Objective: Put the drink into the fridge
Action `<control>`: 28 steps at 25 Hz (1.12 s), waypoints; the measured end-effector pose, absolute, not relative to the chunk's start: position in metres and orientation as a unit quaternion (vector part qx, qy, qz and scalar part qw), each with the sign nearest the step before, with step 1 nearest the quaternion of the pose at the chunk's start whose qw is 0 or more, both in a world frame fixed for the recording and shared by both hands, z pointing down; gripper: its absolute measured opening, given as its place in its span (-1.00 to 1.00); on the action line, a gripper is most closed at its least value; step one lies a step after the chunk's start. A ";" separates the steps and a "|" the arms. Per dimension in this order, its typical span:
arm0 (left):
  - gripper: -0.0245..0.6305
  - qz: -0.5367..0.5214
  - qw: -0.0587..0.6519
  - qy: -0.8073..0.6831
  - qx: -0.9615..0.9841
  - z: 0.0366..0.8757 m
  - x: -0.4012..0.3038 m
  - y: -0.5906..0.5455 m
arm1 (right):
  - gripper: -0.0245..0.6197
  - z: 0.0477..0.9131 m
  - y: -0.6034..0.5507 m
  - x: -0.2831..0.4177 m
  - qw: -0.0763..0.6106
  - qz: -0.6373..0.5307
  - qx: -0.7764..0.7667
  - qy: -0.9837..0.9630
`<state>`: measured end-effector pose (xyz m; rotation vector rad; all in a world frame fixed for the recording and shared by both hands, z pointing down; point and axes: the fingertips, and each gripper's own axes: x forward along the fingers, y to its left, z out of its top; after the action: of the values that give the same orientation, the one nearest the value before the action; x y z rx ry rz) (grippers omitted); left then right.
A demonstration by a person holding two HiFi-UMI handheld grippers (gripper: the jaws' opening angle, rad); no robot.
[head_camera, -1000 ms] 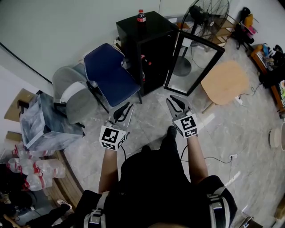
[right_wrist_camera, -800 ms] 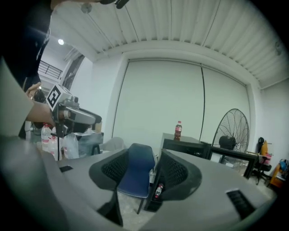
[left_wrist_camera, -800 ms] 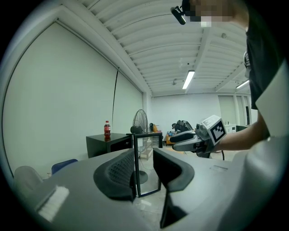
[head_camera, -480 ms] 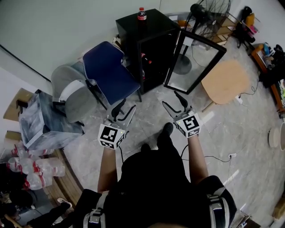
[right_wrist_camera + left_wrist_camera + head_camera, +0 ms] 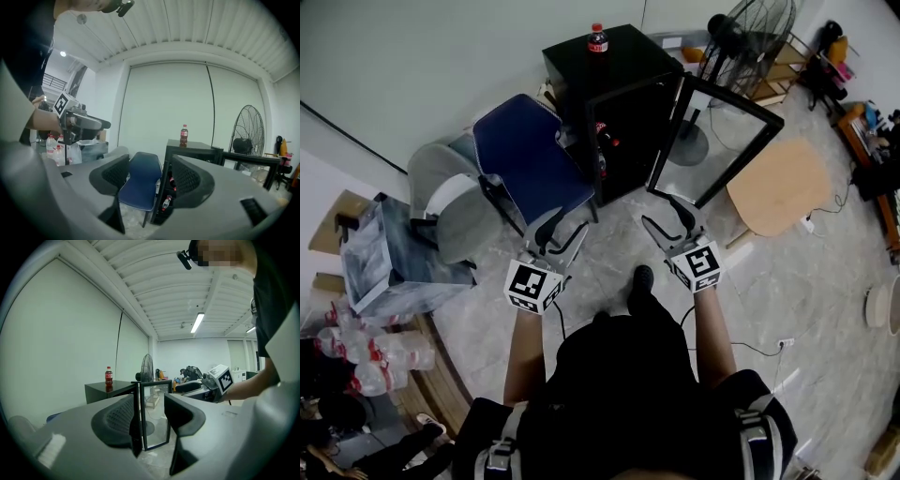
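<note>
- Left gripper (image 5: pixel 563 228) at 7 o'clock from the fridge (image 5: pixel 628 70): jaws just opened wide, holding nothing.
- Drink (image 5: pixel 597 39) standing on top of the black fridge, glass door (image 5: pixel 717 141) swung open.
- Right gripper (image 5: pixel 665 216) at 5 o'clock from the fridge: jaws just opened wide, empty too.

We find the left gripper (image 5: pixel 562 230) and right gripper (image 5: pixel 667 217) jaws just opened, empty, and seemingly nearer the fridge (image 5: pixel 614 103).

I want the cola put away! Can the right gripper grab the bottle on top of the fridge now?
Probably not yet. The right gripper, jaws just opened and empty, hangs short of the bottle on the fridge. Nothing seems to block the path, so stepping closer should do.
</note>
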<state>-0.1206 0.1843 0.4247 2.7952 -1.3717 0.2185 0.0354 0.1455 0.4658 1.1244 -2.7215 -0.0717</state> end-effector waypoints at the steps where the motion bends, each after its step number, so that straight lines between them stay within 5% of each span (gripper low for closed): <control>1: -0.31 0.070 0.010 -0.444 0.893 0.423 -0.120 0.177 | -0.02 0.465 0.138 0.037 0.098 -0.025 0.376 -0.921; 28: -0.28 0.092 0.028 -0.549 0.830 0.428 -0.085 0.060 | -0.02 0.472 -0.027 0.050 0.086 -0.018 0.255 -0.963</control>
<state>-0.0847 0.0601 0.4276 2.5633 -1.6957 0.2831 0.0502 -0.0272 0.4720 0.7593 -2.8711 -0.0533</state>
